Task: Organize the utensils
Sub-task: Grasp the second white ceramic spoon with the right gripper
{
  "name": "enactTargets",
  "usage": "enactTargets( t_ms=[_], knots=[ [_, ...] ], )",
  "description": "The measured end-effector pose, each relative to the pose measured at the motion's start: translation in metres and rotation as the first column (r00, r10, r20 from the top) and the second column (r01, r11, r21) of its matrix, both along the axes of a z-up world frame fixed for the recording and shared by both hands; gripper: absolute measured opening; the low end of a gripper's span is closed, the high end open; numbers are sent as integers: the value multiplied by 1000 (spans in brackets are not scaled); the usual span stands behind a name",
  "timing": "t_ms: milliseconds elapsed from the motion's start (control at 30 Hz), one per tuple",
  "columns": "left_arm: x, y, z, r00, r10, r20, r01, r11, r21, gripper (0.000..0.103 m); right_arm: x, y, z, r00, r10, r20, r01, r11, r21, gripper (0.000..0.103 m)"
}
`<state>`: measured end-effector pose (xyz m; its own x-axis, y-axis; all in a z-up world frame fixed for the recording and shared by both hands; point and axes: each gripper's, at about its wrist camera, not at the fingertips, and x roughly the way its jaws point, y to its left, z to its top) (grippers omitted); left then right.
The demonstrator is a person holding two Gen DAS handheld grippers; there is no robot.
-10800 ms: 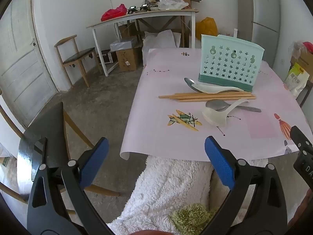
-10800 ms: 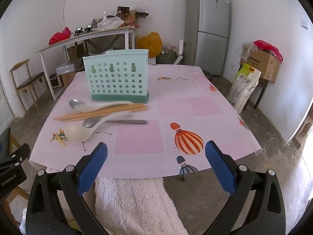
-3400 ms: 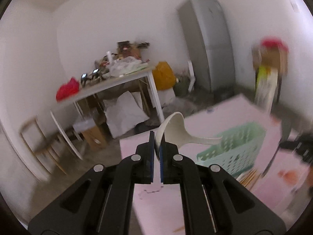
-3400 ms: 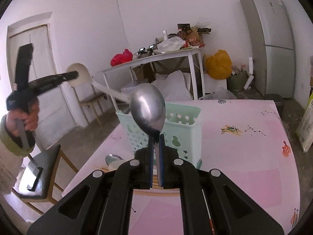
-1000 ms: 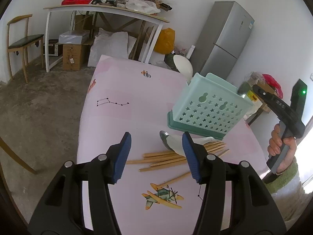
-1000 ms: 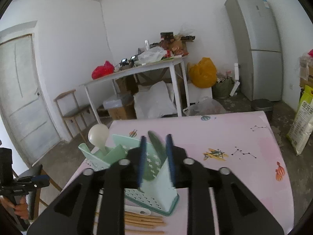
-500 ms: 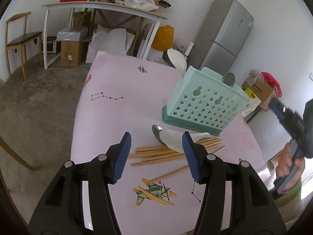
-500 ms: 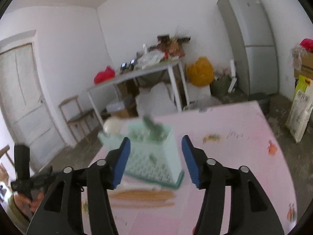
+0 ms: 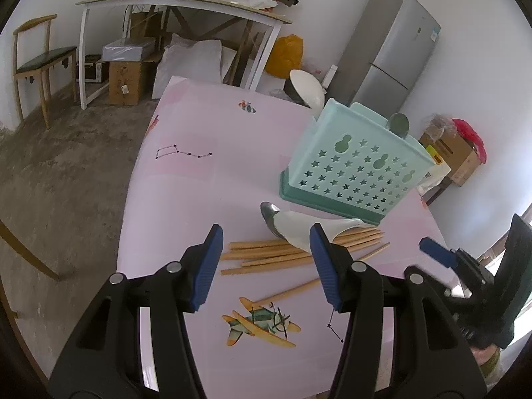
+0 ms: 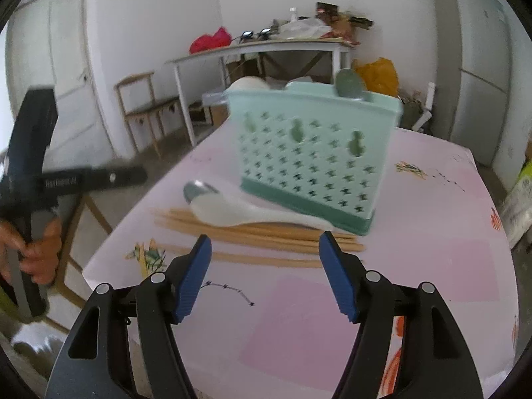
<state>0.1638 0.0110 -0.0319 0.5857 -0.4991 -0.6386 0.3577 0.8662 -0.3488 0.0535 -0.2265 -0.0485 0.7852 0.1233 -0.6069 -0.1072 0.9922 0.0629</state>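
Observation:
A mint-green utensil holder (image 9: 357,163) (image 10: 312,153) stands on the pink table. A white spoon (image 9: 307,91) and a metal spoon (image 9: 399,124) stand upright in it. In front of it lie several wooden chopsticks (image 9: 282,254) (image 10: 259,236), a white soup spoon (image 9: 299,227) (image 10: 229,211) and a metal spoon (image 9: 269,212) (image 10: 196,189). My left gripper (image 9: 266,264) is open and empty above the chopsticks. My right gripper (image 10: 266,277) is open and empty, hovering near the chopsticks; it also shows in the left wrist view (image 9: 442,256).
The table (image 9: 199,179) has its left edge near a wooden chair (image 10: 143,106). Behind are a cluttered white workbench (image 9: 179,3), boxes and a grey fridge (image 9: 389,53). The left handle and hand show in the right wrist view (image 10: 36,179).
Both grippers have let go of their spoons, which now stand in the holder. Both have come down toward the chopsticks on the table, jaws open.

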Motion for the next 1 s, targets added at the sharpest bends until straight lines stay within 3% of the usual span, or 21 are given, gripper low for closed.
enactTargets(
  t_ms=[467, 733, 1000],
  knots=[
    [7, 16, -11, 999, 29, -28, -30, 999, -29, 51, 19, 51, 2, 996, 86, 15, -84, 991, -108, 65],
    [12, 26, -15, 998, 56, -34, -57, 998, -39, 51, 35, 75, -3, 992, 121, 19, -114, 970, -215, 65],
    [15, 32, -22, 996, 65, -53, -68, 996, -54, 51, 55, 100, -24, 988, 150, -41, -155, 923, -351, 44]
  ],
)
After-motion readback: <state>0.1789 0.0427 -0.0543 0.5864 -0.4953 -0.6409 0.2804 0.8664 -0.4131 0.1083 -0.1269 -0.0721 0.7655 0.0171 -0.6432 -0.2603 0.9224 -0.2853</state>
